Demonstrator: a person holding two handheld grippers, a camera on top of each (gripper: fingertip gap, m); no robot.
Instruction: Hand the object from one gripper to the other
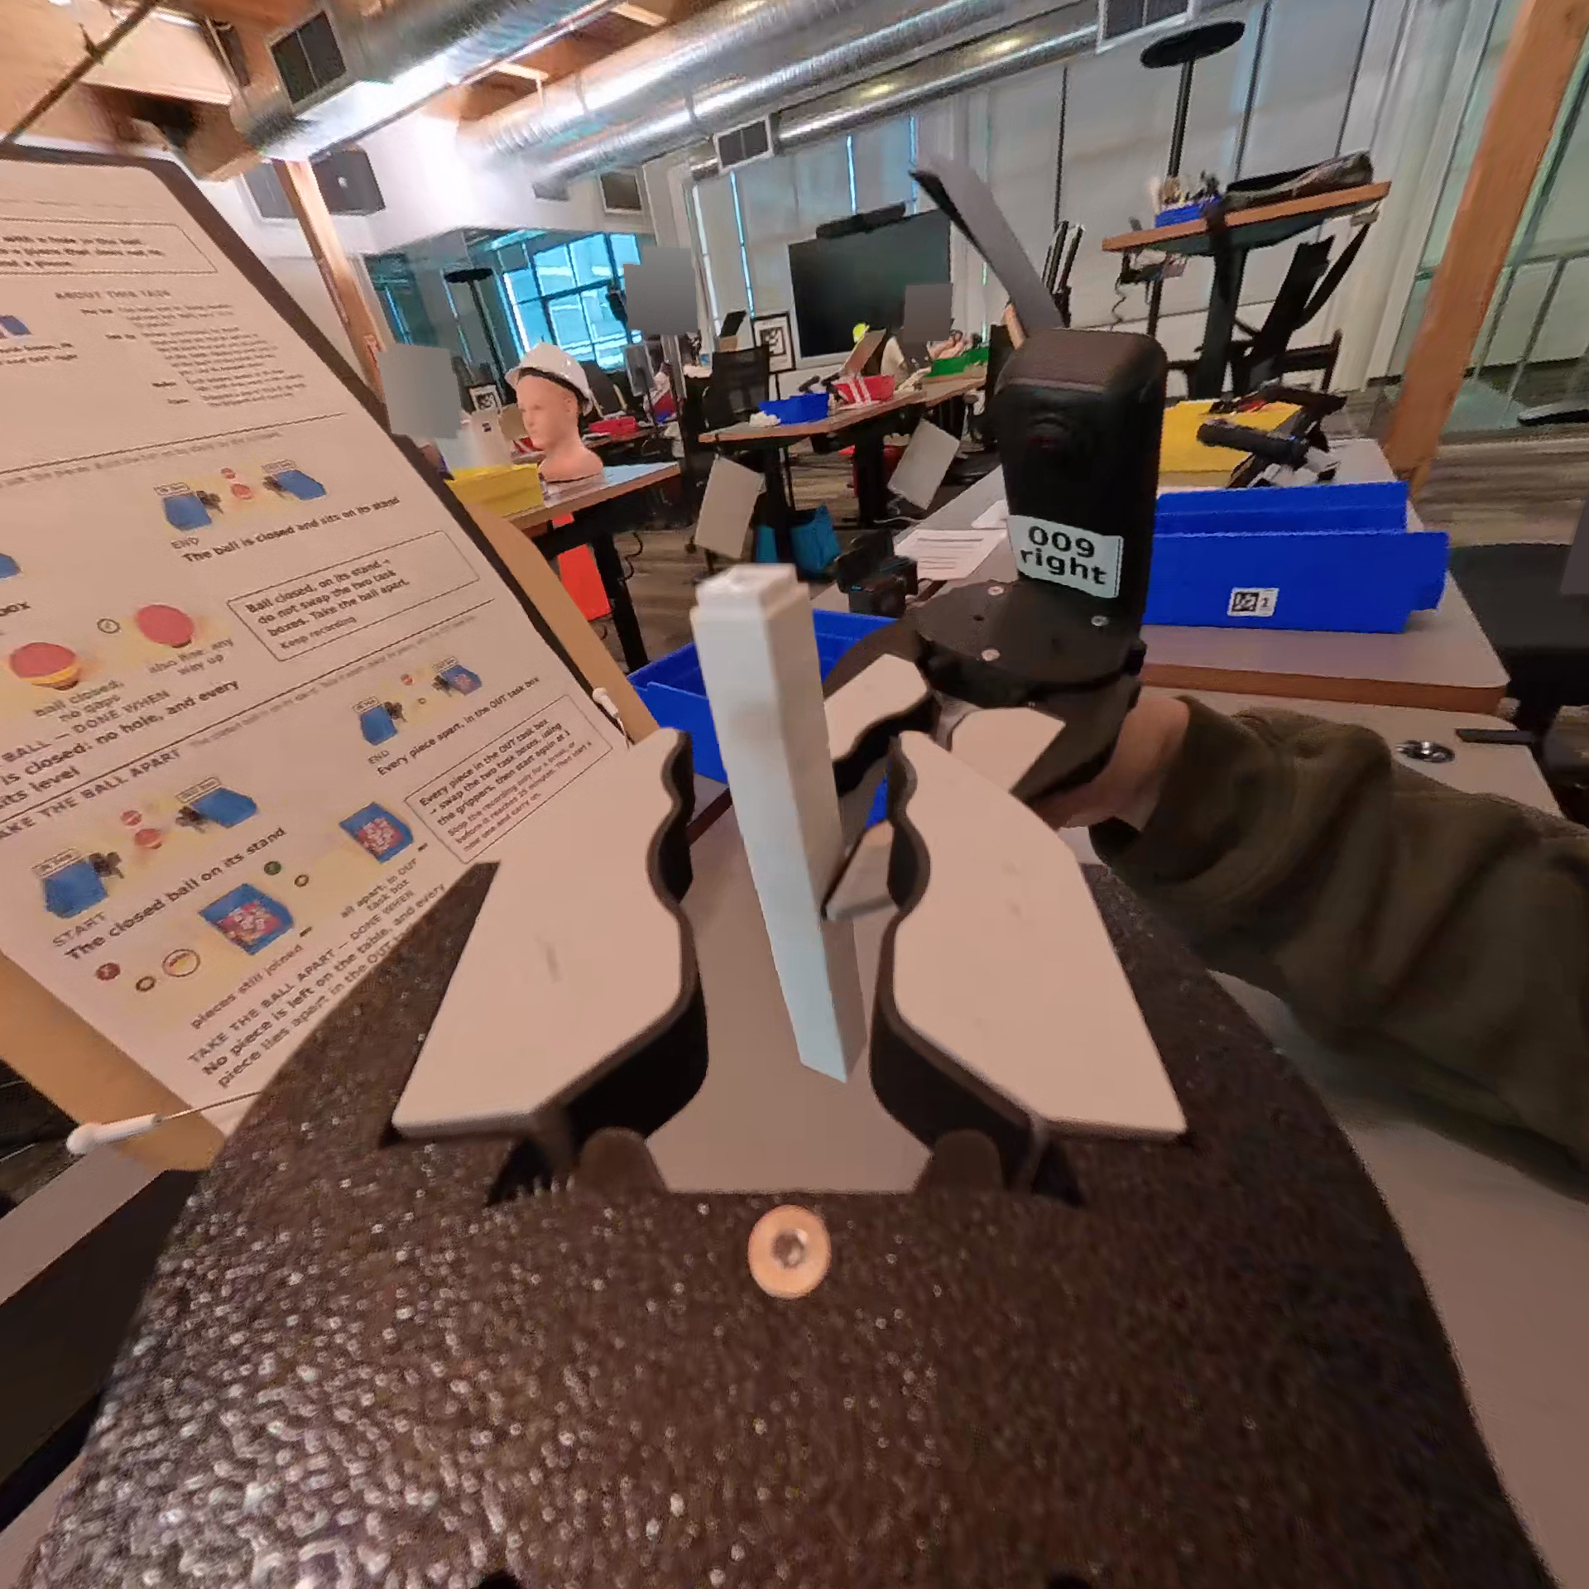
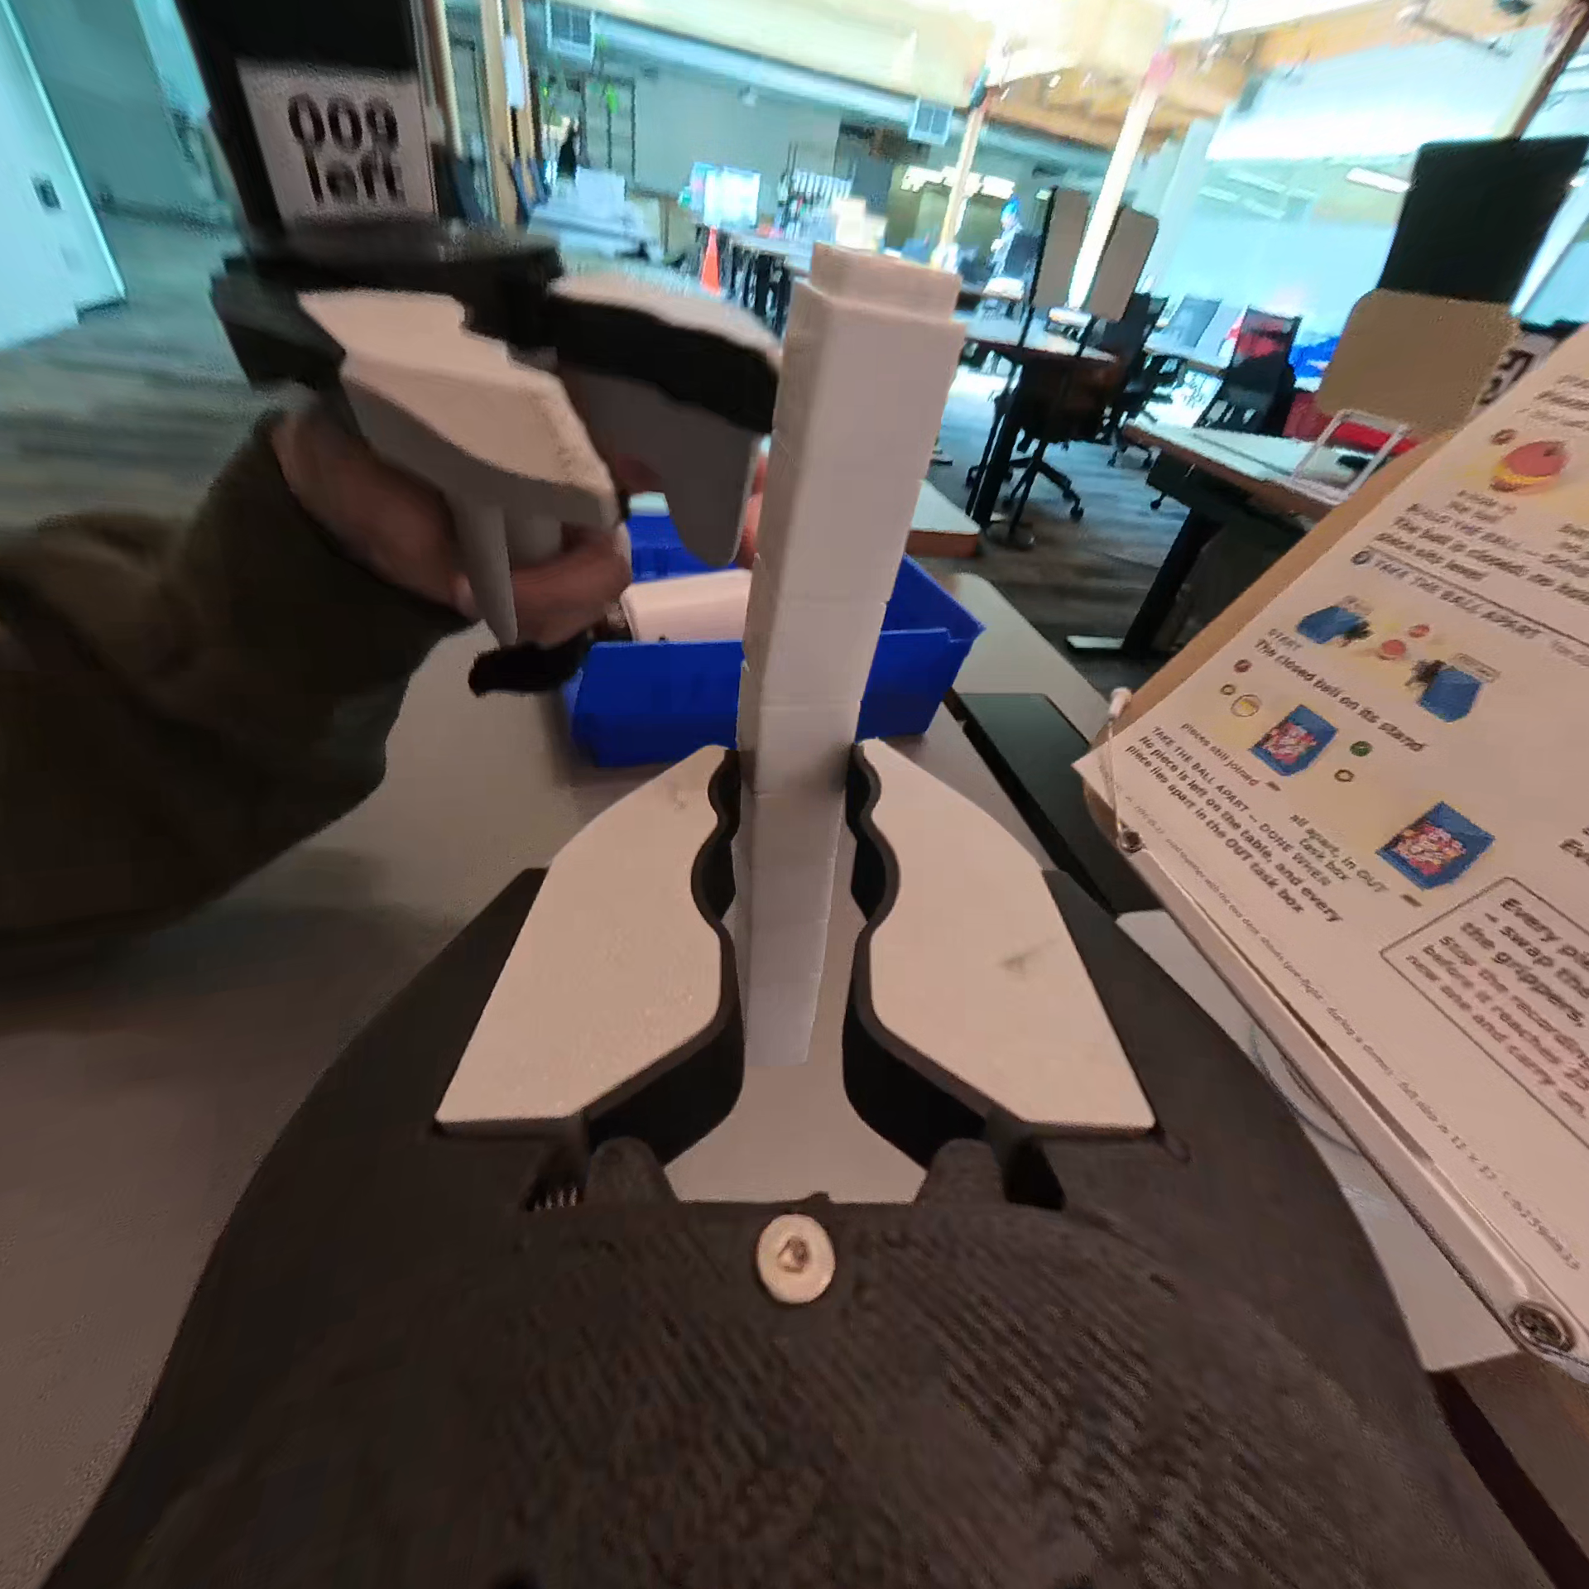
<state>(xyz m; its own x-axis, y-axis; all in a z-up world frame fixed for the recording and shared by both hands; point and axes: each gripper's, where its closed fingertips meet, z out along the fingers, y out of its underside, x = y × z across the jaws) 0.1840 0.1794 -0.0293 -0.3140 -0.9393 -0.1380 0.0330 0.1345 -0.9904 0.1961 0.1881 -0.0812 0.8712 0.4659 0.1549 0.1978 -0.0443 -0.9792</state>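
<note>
A long white square bar (image 2: pixel 825 550) stands between the fingers of my right gripper (image 2: pixel 791 761), which is shut on its lower part. The bar runs up and forward past the fingertips. In the left wrist view the bar (image 1: pixel 765 774) is tilted and shows in the gap of my left gripper (image 1: pixel 791 757), which is open, with space on both sides. The right gripper (image 1: pixel 847 825) comes in from the right there, fingers against the bar. In the right wrist view the left gripper (image 2: pixel 662 516) hangs at the bar's upper left, held by a hand in a green sleeve.
A blue bin (image 2: pixel 774 688) holding a white roll (image 2: pixel 679 606) sits on the grey table (image 2: pixel 301 860) just beyond the grippers. A tilted instruction board (image 1: pixel 215 602) stands to one side, also in the right wrist view (image 2: pixel 1376 774). More blue bins (image 1: pixel 1290 567) sit on another table. About 6 cm separates my left fingertips from my right.
</note>
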